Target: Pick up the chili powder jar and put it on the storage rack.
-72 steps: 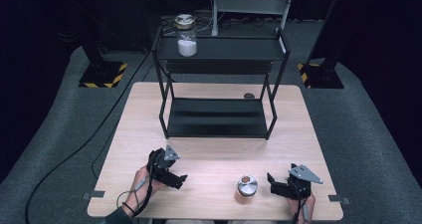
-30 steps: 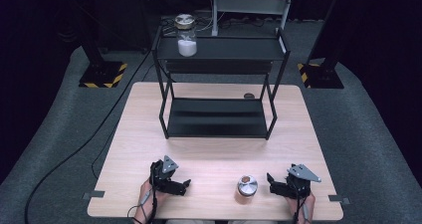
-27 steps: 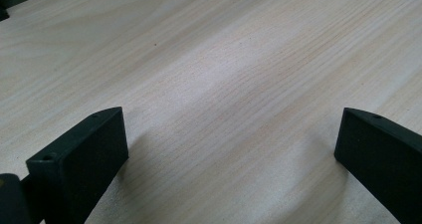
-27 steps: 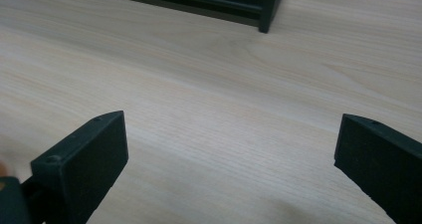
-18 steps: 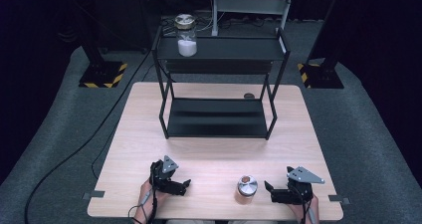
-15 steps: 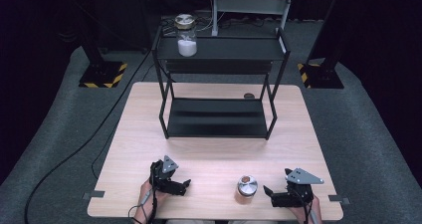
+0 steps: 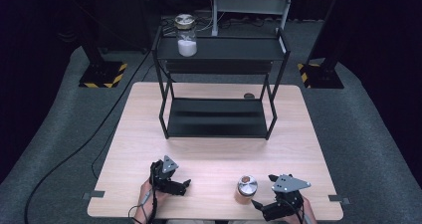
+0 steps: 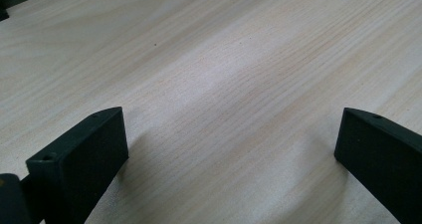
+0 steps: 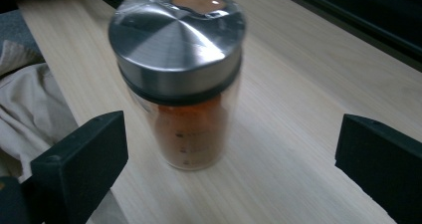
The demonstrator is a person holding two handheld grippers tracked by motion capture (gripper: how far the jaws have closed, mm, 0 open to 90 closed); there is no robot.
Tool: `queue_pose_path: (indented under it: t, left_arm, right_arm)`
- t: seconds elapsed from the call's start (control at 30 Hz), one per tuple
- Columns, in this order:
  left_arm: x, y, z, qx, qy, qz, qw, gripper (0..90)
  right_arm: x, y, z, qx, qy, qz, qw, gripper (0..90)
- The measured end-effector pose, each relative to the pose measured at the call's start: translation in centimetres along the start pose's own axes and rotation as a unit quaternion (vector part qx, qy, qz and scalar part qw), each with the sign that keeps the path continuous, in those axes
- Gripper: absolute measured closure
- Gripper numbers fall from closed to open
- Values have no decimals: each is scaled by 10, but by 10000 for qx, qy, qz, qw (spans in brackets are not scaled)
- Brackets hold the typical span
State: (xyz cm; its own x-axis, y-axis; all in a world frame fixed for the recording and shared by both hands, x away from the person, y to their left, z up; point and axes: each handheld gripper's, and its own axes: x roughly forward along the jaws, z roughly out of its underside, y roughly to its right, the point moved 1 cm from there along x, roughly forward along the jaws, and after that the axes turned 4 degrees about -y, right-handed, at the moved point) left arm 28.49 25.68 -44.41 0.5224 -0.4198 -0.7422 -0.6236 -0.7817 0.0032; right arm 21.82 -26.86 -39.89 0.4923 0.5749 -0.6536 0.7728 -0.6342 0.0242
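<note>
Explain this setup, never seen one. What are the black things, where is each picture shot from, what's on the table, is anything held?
There is no robot here. A person sits at the near edge of a wooden table and holds a two-jaw claw in each hand: the left claw and the right claw.

The high view looks down from above the person's side. The other two pictures come from a camera riding on each claw, so the black blocks at their bottom corners are that claw's own jaws.

On the table stand a black two-tier rack and, near the right claw, a glass spice jar with a steel lid and orange powder inside. Another jar with white contents stands on the rack's top tier.

Nothing is held. Both claws are open; the left one faces bare wood, while the right one faces the spice jar without touching it.
</note>
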Motion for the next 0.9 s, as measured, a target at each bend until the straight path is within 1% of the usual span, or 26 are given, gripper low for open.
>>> queue_pose_path:
  t: [0.2, 0.27, 0.3, 0.43, 0.6, 0.63, 0.7, 0.77, 0.8, 0.83, 0.9]
  left_arm:
    - [0, 0, 0, 2, 2, -1, 10000, 0]
    - [0, 0, 0, 3, 1, -1, 10000, 0]
    - [0, 0, 0, 1, 1, -1, 10000, 0]
    - [0, 0, 0, 2, 1, 0, 10000, 0]
    - [0, 0, 0, 2, 1, -1, 10000, 0]
    - [0, 0, 0, 2, 2, -1, 10000, 0]
    - [0, 0, 0, 3, 1, -1, 10000, 0]
    - [0, 0, 0, 2, 1, -1, 10000, 0]
    - [0, 0, 0, 0, 1, -1, 10000, 0]
    - [0, 0, 0, 2, -1, -2, 10000, 0]
    - [0, 0, 0, 3, 2, -1, 10000, 0]
  right_arm:
    - [21, -3, -5, -157, -20, -192, 9997, 0]
    - [26, -4, -5, -167, -3, -203, 9997, 0]
    - [29, -3, -5, -177, -4, -256, 9995, 0]
    - [38, -3, -5, -181, 30, -315, 9993, 0]
    - [46, -7, -5, -165, 95, -289, 9994, 0]
    - [47, -8, -5, -139, 90, -250, 9996, 11]
    - [48, -9, -4, -129, 119, -208, 9996, 82]
    - [48, -7, -1, -59, 175, -248, 9995, 138]
    - [48, -6, -1, -54, 179, -278, 9994, 167]
    - [47, -6, 0, -37, 176, -254, 9995, 198]
    - [47, -4, 1, -36, 168, -308, 9994, 234]
